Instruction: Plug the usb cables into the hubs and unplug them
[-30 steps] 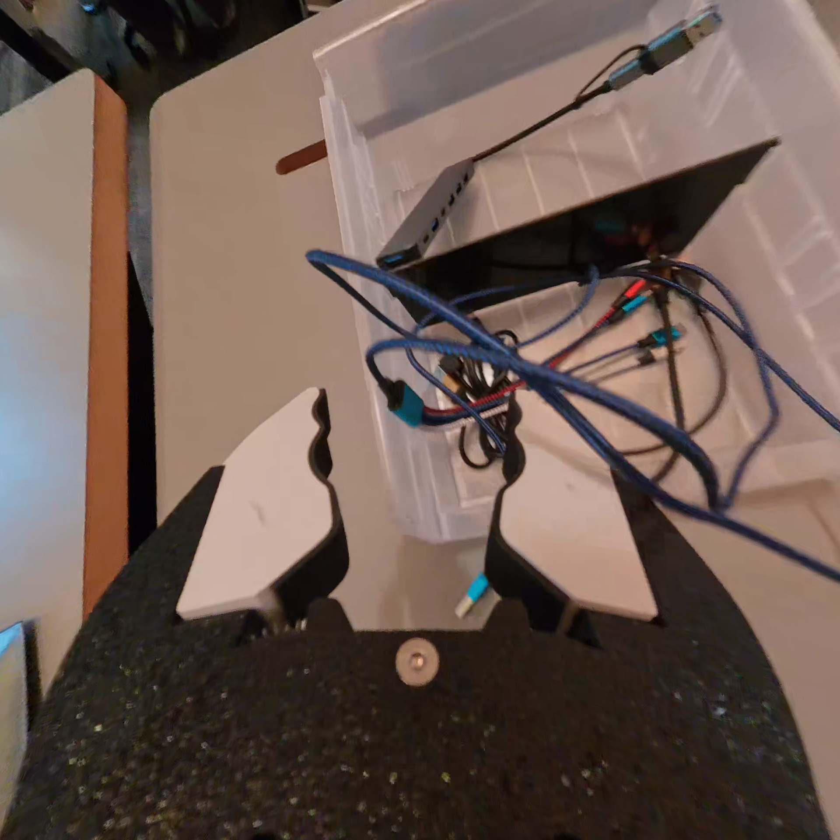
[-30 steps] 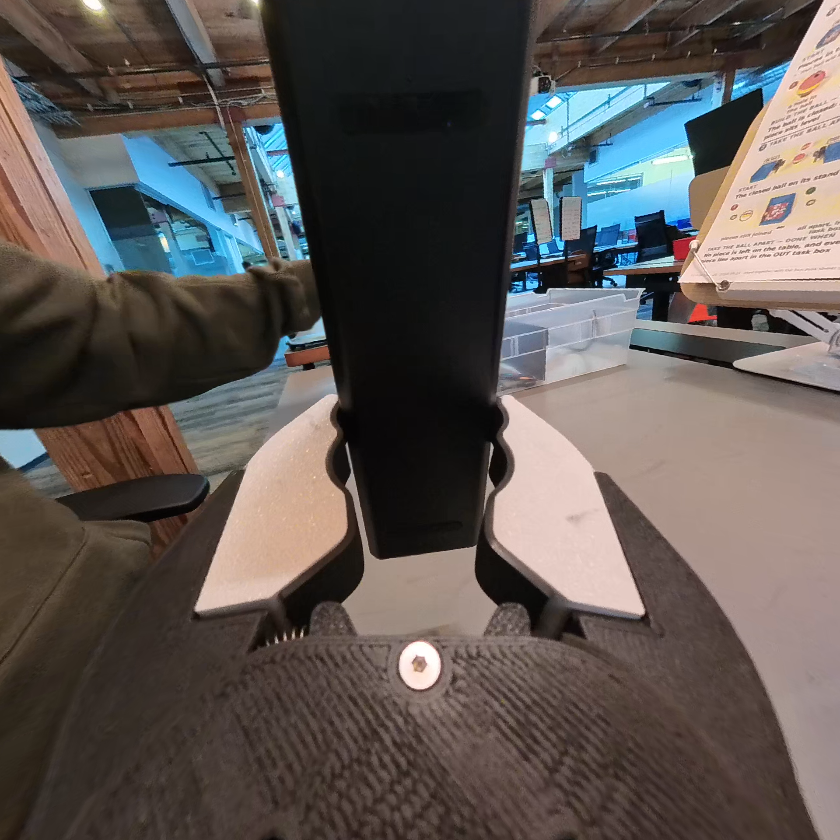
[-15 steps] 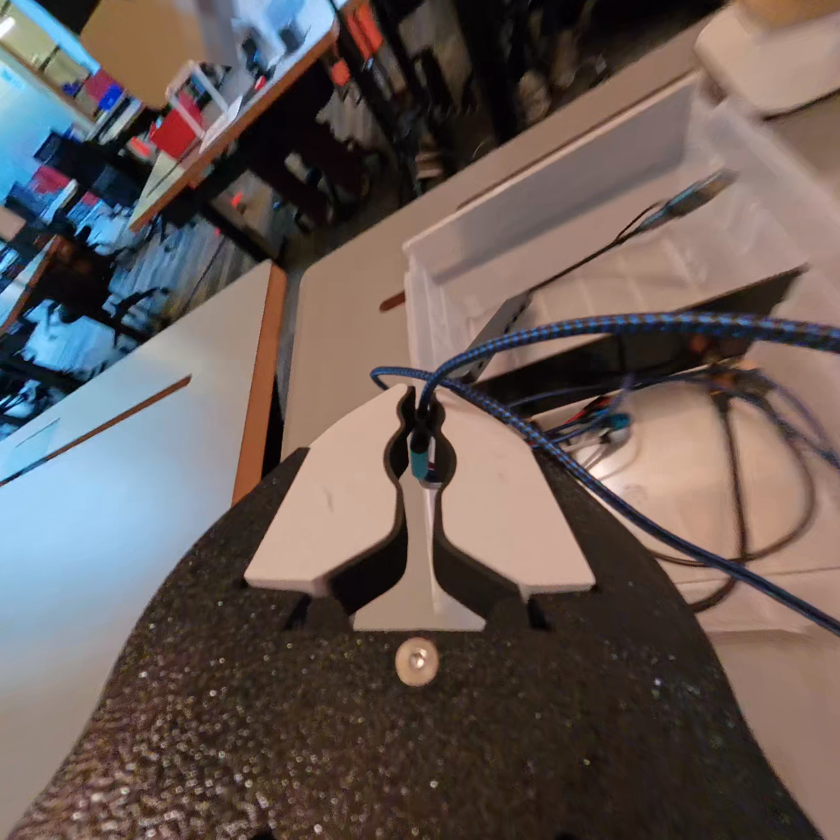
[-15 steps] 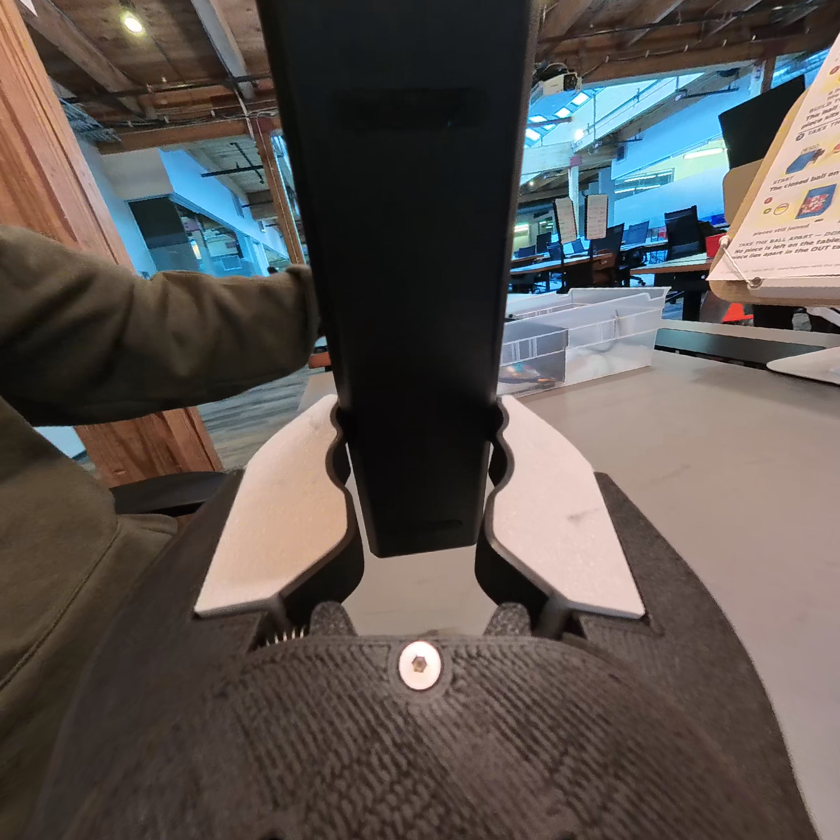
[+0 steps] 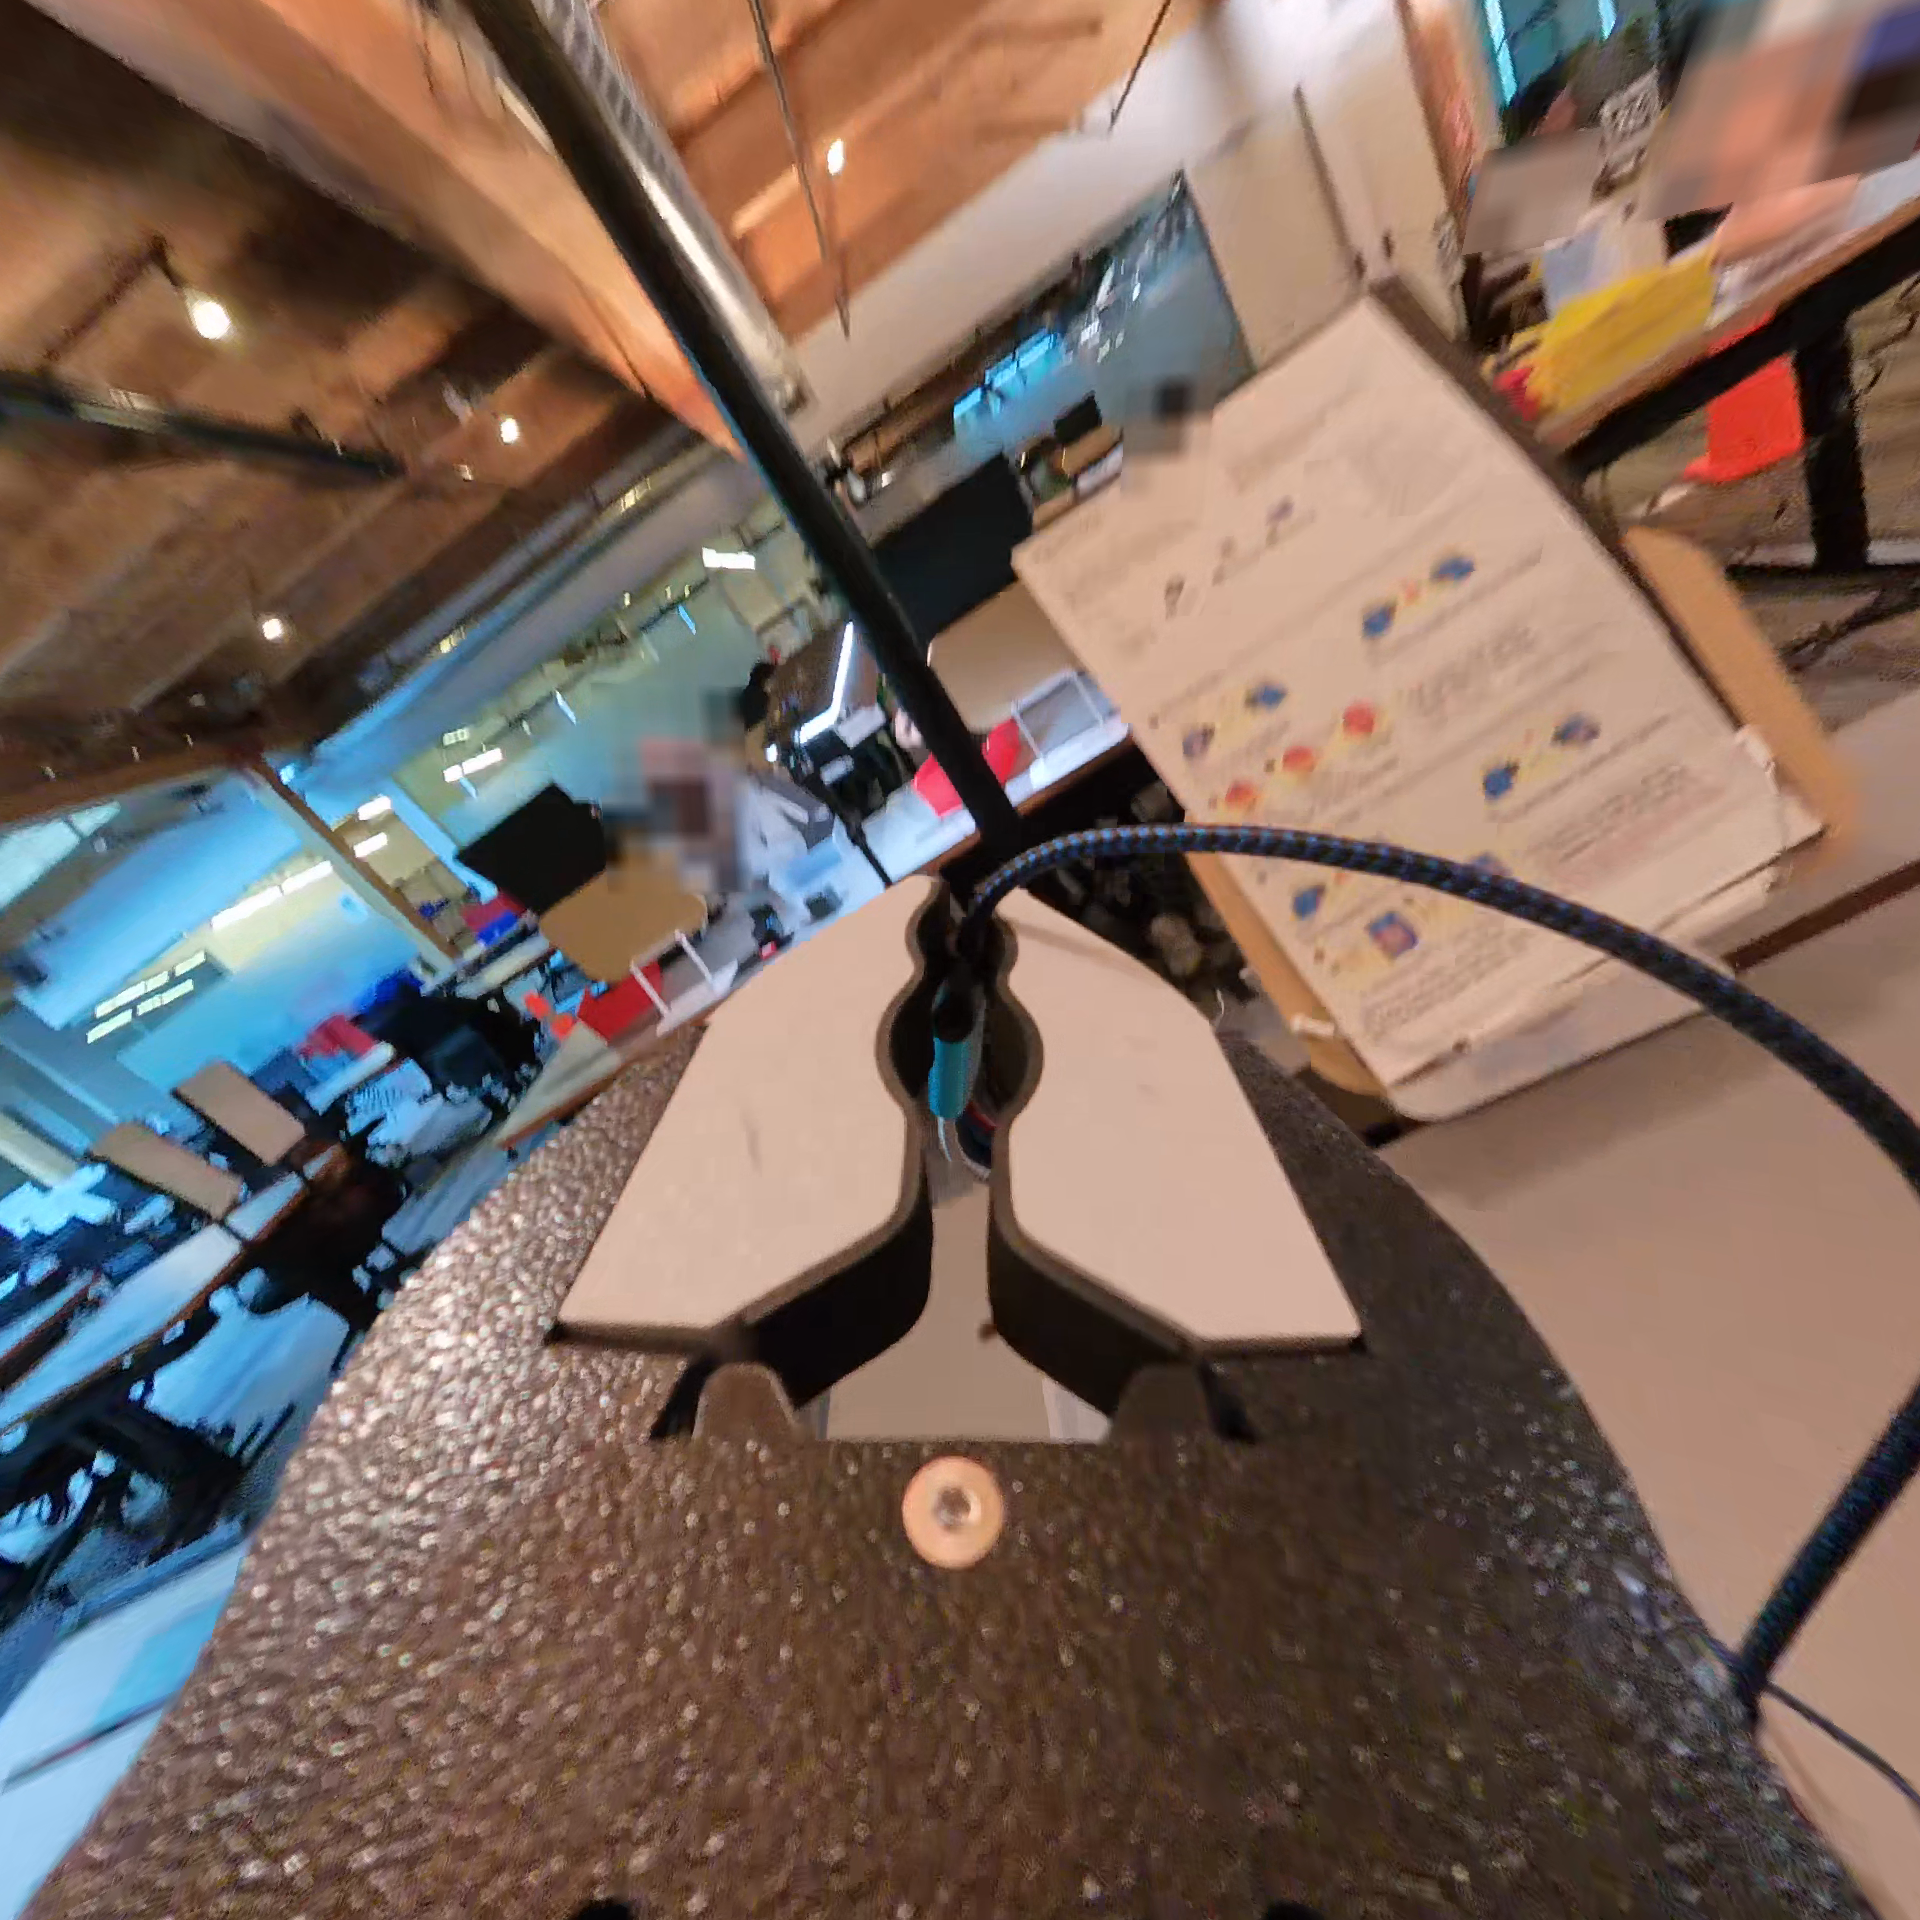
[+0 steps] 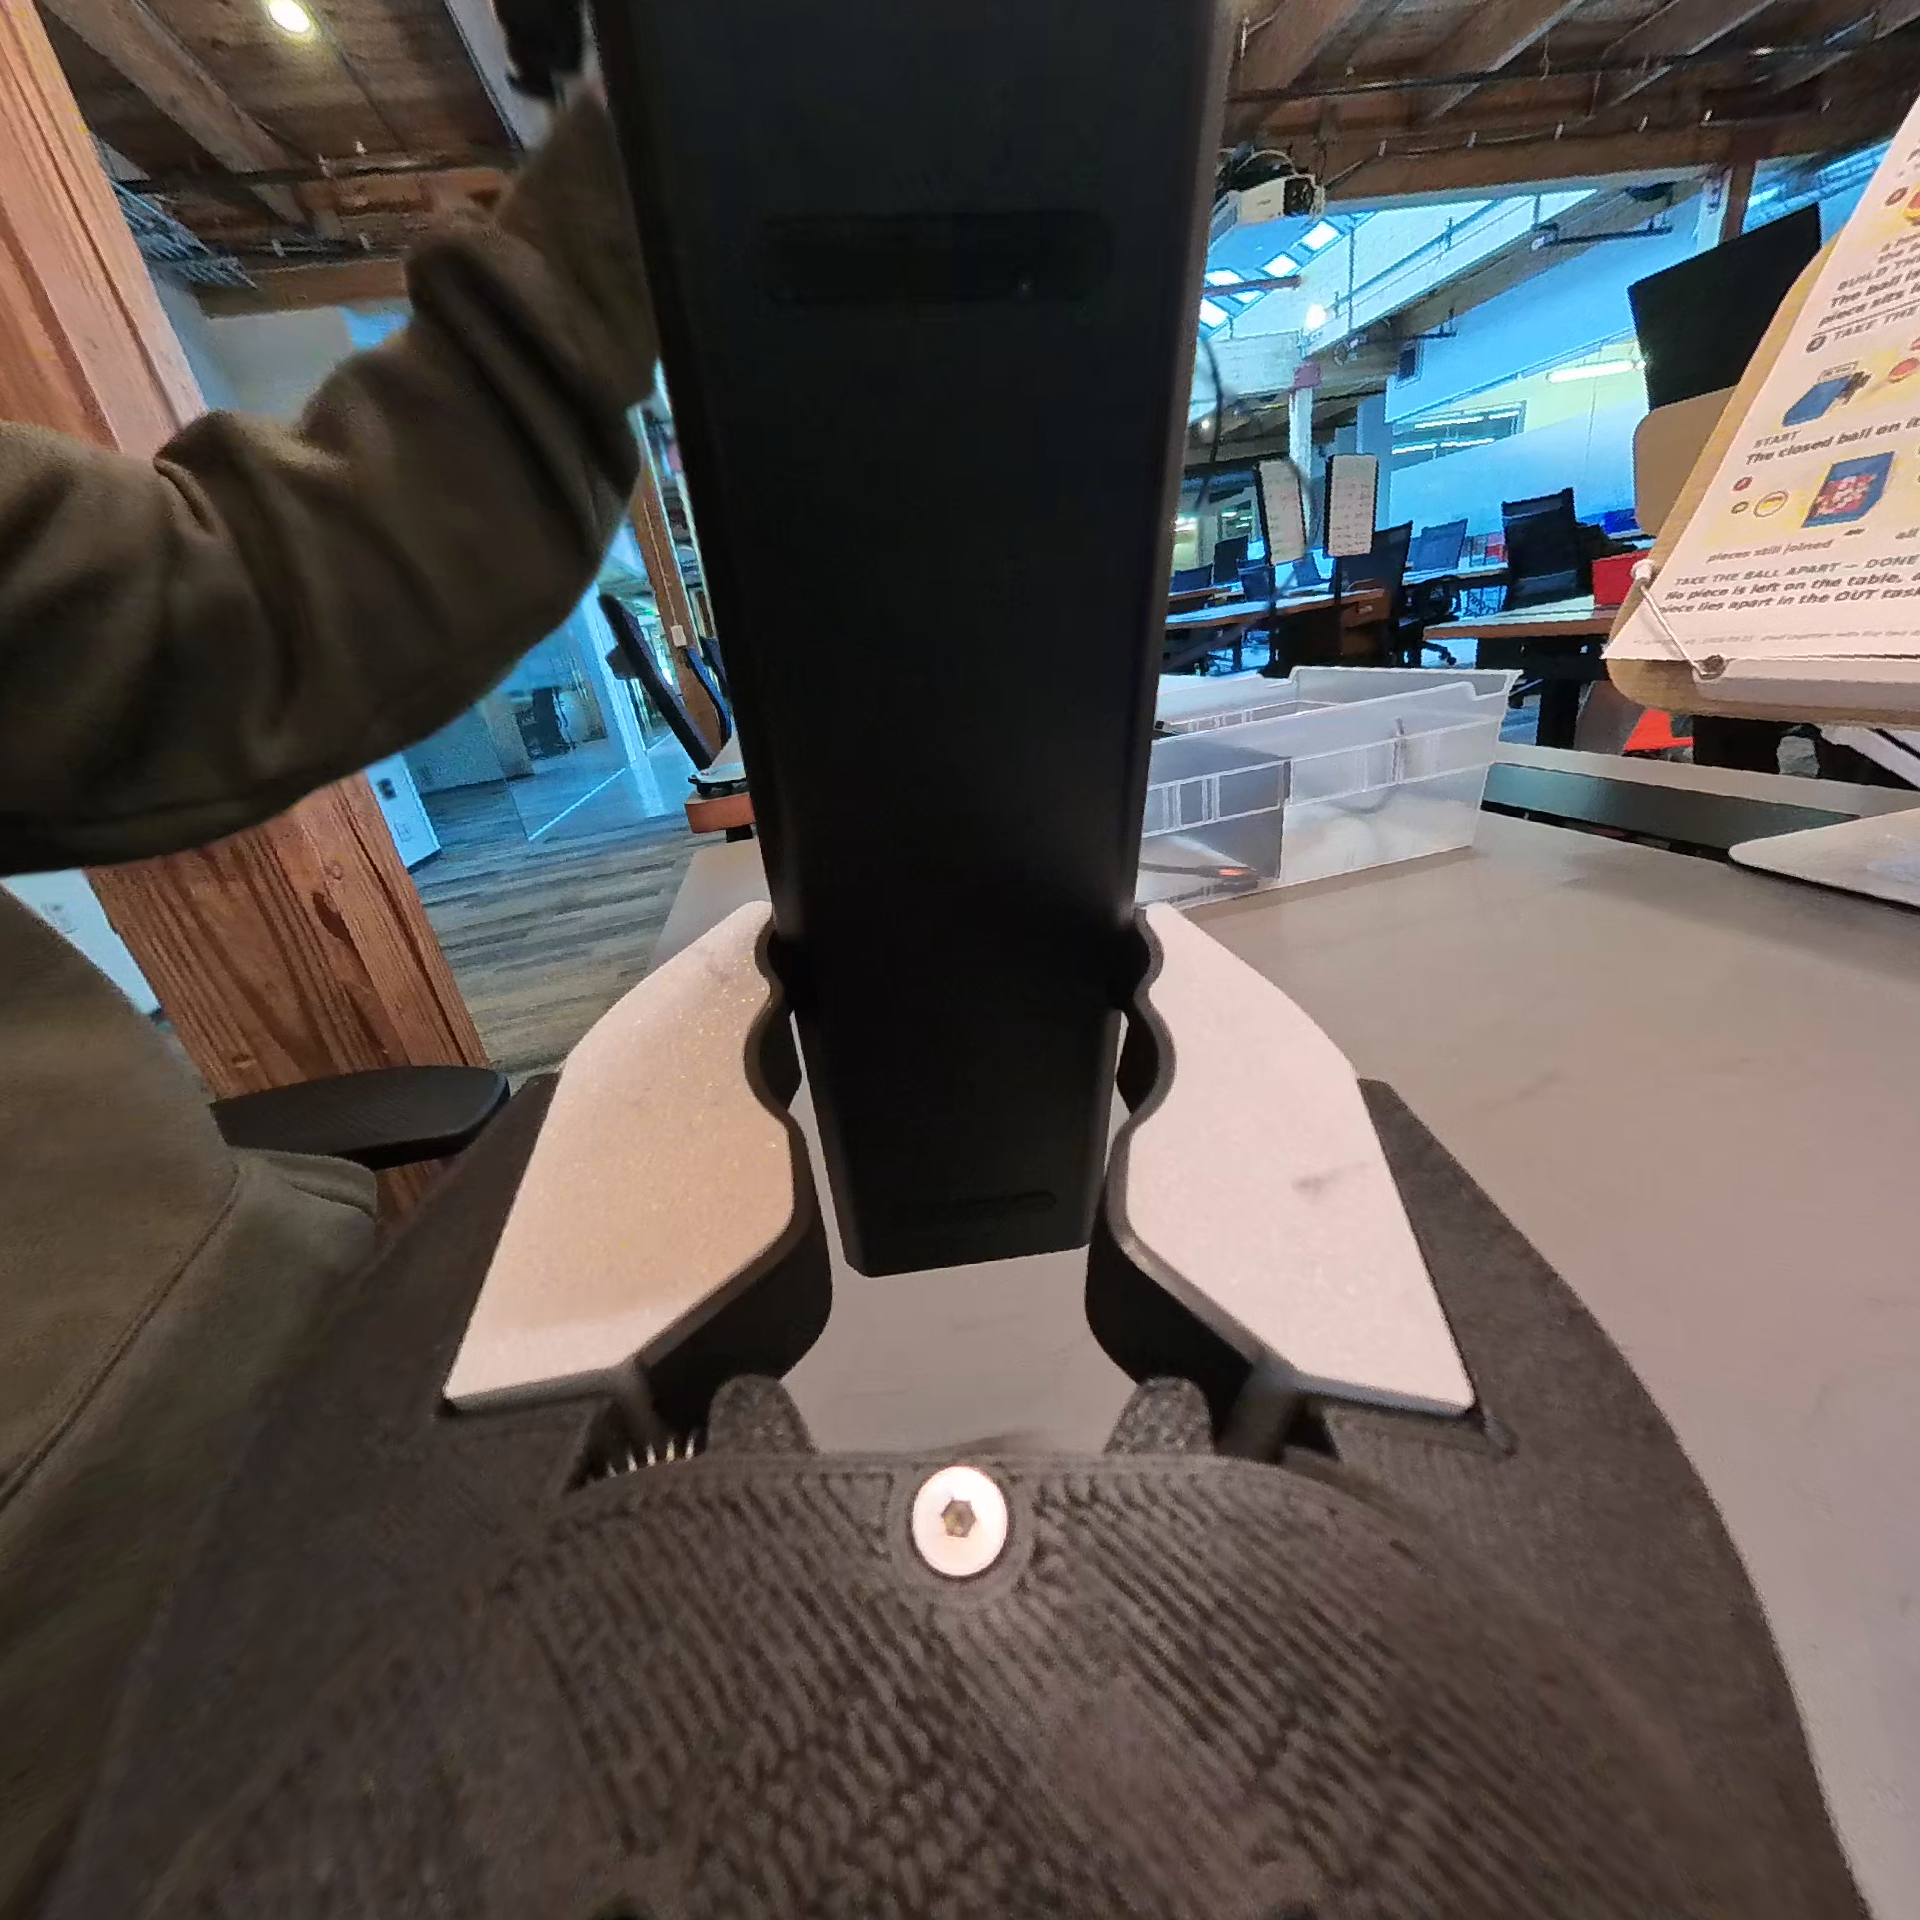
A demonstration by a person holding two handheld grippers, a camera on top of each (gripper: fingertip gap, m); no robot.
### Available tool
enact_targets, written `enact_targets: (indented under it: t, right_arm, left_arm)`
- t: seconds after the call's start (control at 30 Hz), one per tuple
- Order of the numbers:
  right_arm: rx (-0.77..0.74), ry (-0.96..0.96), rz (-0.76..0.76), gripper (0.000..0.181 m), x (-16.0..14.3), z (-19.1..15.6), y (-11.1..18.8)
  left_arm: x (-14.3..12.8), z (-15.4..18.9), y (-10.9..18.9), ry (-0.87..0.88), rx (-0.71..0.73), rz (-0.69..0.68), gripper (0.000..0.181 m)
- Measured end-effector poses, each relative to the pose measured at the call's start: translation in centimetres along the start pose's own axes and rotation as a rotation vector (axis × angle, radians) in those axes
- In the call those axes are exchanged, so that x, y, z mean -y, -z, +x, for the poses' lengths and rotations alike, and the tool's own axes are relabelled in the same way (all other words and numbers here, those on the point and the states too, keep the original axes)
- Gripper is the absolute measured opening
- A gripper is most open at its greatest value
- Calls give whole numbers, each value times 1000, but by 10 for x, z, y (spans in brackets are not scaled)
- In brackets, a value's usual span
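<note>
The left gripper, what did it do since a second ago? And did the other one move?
The left gripper was open above the clear bin. It shut on the blue braided cable near its teal plug, then swung up and away; its view now shows the room, not the bin. The right gripper stayed clamped on the black hub.

Blue-and-black braided cable [image 5: 1507, 894] — teal plug [image 5: 951, 1060] — black hub [image 6: 935, 623].

Bin [image 6: 1382, 769] on table [image 6: 1558, 1091], ahead-right
</note>
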State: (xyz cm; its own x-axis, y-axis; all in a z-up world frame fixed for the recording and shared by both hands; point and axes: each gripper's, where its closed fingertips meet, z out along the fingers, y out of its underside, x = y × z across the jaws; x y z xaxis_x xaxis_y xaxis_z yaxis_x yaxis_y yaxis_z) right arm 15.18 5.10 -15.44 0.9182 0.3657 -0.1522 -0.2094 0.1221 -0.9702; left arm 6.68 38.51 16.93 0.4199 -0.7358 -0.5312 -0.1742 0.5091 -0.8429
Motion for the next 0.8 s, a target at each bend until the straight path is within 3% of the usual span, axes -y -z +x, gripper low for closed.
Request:
enact_targets:
  t: [0.2,0.27,0.33,0.47,0.6,0.8]
  right_arm:
    - [-17,-14,40,60,5,4,6]
    - [-50,2,38,60,7,9,11]
    - [-77,24,33,61,9,14,21]
    - [-110,1,93,61,18,22,39]
    - [-106,13,102,61,19,20,40]
    - [-98,31,79,60,16,16,38]
  left_arm:
    - [109,8,11,8,-82,183,5]
    - [126,26,15,-5,-129,219,5]
    - [125,56,18,-41,-177,245,5]
    - [72,144,23,-99,-327,262,5]
    - [-20,227,26,-103,-484,146,5]
    - [-136,251,32,-78,-493,-178,5]
